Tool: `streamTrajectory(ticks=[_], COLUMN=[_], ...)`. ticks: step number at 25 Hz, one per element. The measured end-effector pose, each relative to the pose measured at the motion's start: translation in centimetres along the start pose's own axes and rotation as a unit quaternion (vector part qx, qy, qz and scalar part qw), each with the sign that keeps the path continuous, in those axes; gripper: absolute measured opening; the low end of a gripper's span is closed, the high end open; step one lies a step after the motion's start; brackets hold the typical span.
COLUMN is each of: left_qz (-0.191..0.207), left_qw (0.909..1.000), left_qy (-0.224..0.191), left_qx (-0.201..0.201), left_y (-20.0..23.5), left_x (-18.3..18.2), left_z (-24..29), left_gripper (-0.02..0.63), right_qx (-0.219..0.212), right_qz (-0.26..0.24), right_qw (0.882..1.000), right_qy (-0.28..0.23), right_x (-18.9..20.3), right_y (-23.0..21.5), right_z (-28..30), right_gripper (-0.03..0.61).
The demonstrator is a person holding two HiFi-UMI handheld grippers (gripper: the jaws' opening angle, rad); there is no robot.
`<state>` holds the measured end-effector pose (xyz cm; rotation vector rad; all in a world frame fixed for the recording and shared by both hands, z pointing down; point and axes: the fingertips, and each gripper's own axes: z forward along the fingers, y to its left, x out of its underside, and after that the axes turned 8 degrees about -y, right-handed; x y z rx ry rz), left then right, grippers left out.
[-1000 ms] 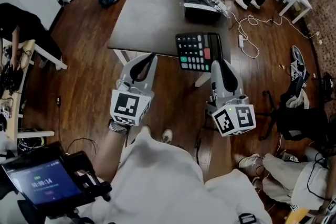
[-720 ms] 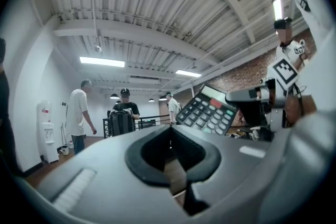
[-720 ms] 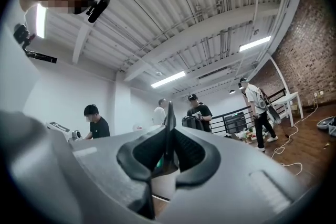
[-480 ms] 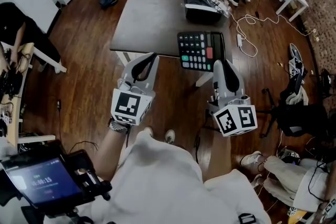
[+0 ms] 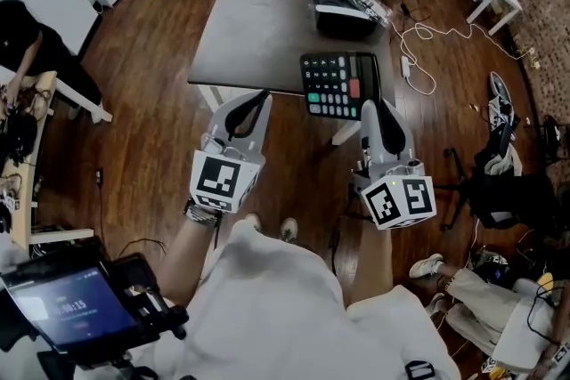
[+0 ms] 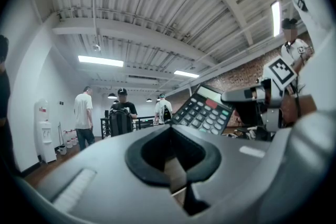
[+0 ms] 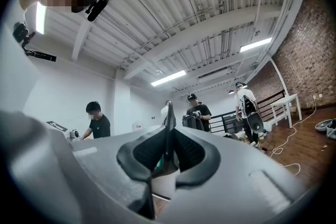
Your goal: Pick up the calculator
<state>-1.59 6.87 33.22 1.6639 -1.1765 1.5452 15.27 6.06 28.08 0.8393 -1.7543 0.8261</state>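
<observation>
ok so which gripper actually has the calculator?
The right gripper: its jaws are clamped on the near edge of the calculator, seen edge-on in the right gripper view. The left gripper is empty, jaws together, off to the calculator's left.

**Even overhead lighting, with wide-angle distortion in all three views.**

The room is lit brightly from above by ceiling strip lights (image 6: 101,61), which are recorded as blown-out white bars in both gripper views. On the wooden floor (image 5: 151,76) a dull sheen is seen, and shadows are kept faint and soft-edged. In the gripper views straight roof beams are bent into curves and each frame is enclosed by a black circular vignette. The near housings of the left gripper (image 6: 169,131) and the right gripper (image 7: 168,134) are rendered soft and out of focus, while the distant background is held reasonably sharp. Mild barrel distortion is noted at the head view's edges.
</observation>
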Motion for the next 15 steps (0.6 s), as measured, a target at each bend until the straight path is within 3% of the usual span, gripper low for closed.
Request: streamTrajectory(ticks=[15], left_qz=[0.008], left_qw=[0.9999], left_qy=[-0.006], left_qx=[0.0], left_y=[0.7], left_x=[-0.8], left_z=[-0.7], left_gripper=[0.006], right_qx=[0.002], right_qz=[-0.003], right_qw=[1.0], right_qy=[-0.003], right_x=[-0.3], right_y=[1.1], right_z=[-0.2], right_gripper=[0.048])
